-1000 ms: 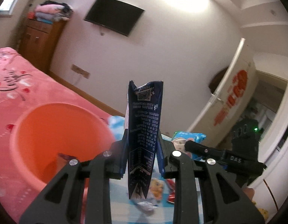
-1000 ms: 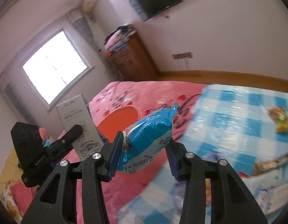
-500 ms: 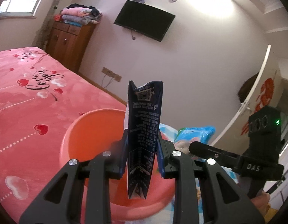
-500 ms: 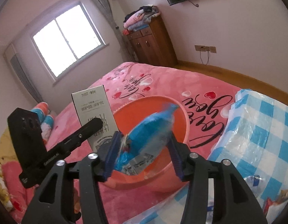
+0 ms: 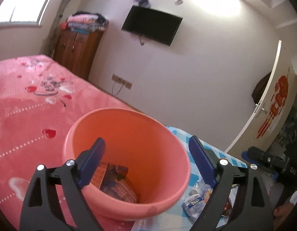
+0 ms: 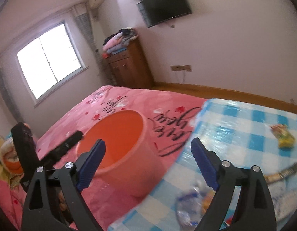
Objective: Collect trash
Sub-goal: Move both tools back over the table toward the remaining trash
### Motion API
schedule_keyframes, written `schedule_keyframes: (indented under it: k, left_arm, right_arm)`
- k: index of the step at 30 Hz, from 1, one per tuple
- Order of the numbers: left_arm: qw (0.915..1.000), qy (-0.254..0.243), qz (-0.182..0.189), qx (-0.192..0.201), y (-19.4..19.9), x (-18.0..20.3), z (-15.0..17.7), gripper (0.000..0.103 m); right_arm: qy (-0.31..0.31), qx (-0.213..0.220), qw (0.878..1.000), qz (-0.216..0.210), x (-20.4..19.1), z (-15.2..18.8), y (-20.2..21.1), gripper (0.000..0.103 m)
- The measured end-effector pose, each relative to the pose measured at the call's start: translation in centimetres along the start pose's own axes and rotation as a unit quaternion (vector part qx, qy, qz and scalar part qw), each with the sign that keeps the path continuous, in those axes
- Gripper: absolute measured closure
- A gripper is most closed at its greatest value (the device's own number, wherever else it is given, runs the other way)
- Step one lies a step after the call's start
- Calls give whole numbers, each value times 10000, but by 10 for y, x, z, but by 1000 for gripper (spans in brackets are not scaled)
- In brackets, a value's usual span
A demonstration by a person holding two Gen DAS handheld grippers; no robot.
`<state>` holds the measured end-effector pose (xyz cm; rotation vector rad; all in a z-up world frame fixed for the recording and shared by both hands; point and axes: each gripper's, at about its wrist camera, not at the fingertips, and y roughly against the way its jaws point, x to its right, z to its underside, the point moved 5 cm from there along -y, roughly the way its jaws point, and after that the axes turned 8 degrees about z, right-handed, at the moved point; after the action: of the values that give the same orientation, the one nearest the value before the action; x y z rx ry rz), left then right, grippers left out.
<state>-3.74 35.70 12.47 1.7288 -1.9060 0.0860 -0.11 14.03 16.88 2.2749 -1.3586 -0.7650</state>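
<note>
Left gripper: its jaws are opening wide, and nothing is sitting between the blue pads. It is hanging over the mouth of the bucket.
Right gripper: its jaws are opening wide too, with nothing between them. It is pointing at the gap between the bucket and the table edge.
Bucket: a pink-orange bucket is standing upright on the bed, touching the near left edge of the table.
Trash in bucket: dark, flat packets are lying at the bottom of the bucket.
Crushed bottle: it is lying on the table, just right of the bucket.
Table: a blue and white check cloth is covering it. It is sitting to the right of the bed.
Yellow packet: it is lying far right on the table, well apart from the bucket.
Long bar wrapper: it is lying on the right side of the table, nearer than the yellow packet.
Bed: a pink cover with red hearts is spreading out to the left.
Far wall: a brown cupboard is holding folded clothes, and a black TV is hanging up high.
</note>
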Motion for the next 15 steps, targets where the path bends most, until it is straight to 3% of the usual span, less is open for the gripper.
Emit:
schedule_keyframes:
  k: [4,10,15]
  left_arm:
    - [9993,-367,-10,98,14,21,7,13]
    - [9939,-1082,82,-199,24,61,26,13]
    - [9918,-1160,330,-431,26,92,42,12]
  right_arm:
    - [-231,-26,9989,413,34,22,25,9]
    - [-645,-128,9928,1001,89,53,66,9]
    - [-943,-150,9865,1332,128,76,99,9]
